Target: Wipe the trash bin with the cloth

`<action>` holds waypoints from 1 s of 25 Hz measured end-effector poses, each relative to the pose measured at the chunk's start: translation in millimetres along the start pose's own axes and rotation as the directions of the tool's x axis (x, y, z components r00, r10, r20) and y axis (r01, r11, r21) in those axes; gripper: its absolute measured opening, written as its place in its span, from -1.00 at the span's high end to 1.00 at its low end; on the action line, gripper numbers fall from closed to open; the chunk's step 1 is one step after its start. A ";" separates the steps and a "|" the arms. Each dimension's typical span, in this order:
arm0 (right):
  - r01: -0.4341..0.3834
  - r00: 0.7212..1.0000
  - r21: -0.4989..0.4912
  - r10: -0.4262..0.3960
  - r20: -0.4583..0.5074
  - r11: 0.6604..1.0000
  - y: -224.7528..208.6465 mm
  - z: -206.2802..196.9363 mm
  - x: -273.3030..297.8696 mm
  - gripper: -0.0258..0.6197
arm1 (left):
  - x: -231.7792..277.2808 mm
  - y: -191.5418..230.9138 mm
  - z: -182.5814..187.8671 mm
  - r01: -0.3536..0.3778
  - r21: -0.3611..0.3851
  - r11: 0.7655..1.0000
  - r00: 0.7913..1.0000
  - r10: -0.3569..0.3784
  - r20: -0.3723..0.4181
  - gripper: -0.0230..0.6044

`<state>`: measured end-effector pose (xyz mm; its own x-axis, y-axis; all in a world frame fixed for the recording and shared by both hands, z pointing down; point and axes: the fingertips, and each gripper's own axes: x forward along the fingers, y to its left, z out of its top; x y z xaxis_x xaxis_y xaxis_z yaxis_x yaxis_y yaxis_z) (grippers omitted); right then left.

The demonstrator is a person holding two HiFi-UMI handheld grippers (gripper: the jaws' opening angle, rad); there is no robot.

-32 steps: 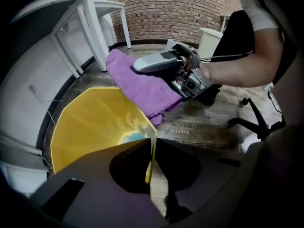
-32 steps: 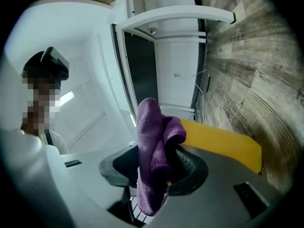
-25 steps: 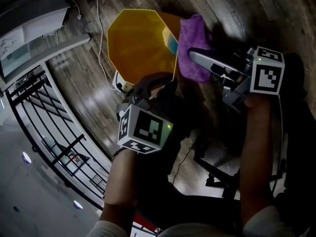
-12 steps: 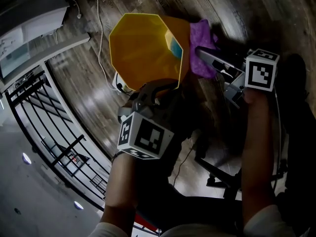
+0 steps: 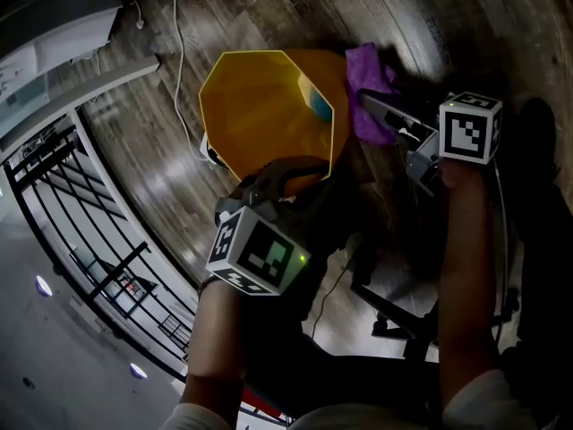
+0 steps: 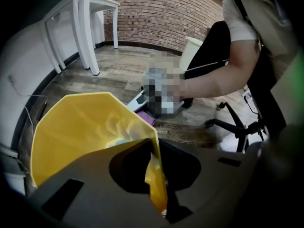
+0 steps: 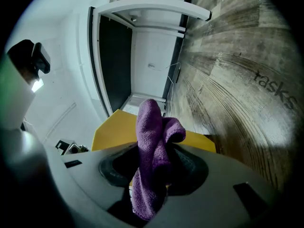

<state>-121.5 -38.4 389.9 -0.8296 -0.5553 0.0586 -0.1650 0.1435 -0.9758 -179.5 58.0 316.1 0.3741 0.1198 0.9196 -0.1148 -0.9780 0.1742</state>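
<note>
R tongs (image 5: 376,107), clamped on the purple cloth (image 5: 369,77), have dragged it from the rim down the yellow trash bin's (image 5: 260,115) far outer side. L tongs (image 5: 279,174) pinch the near rim, narrow, just eased a bit. Wipe stroke's under way, imo.

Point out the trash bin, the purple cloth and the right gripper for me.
trash bin (image 5: 260,106): head view, yellow inner wall.
purple cloth (image 7: 150,146): right gripper view, middle of the bunched fold.
right gripper (image 5: 371,107): head view, between its fingertips at the cloth.
</note>
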 end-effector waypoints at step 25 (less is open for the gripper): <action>0.371 0.901 -0.078 -0.380 -0.209 0.925 -101.8 -20.2 18.2 0.42 | 0.7 -0.1 -4.5 -0.003 0.038 0.999 0.999 0.001 0.036 0.84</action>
<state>-130.7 -46.6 494.6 -0.7965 -0.3838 0.4673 -0.5027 -0.0093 -0.8644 -183.4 59.0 318.3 0.4068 0.1123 0.9066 -0.0807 -0.9841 0.1581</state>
